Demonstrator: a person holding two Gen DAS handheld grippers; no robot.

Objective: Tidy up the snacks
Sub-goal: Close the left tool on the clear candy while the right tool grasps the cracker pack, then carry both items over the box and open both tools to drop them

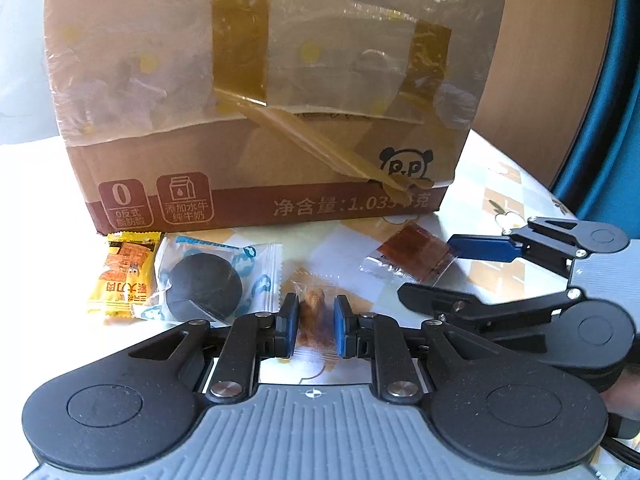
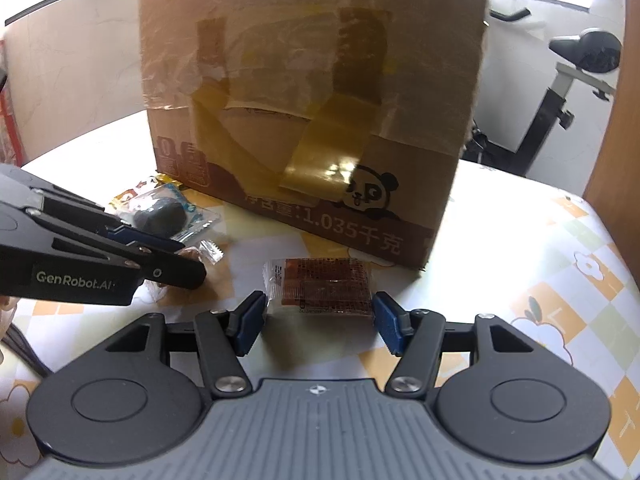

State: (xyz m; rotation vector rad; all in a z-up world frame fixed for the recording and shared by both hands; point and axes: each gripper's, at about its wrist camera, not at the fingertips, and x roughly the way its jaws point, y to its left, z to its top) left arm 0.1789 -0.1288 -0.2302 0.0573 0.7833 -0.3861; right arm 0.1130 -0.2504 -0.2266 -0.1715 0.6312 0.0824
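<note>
One brown snack (image 1: 314, 320), pinched between left claw (image 1: 316, 330) pads

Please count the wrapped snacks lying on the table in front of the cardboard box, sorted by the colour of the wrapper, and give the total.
Yellow wrapper: 1, the yellow snack
White-and-blue wrapper: 1, the round dark snack
Clear wrapper: 2, the small brown snack between the left gripper pads, and the flat reddish-brown snack between the right gripper fingers
Total: 4
</note>
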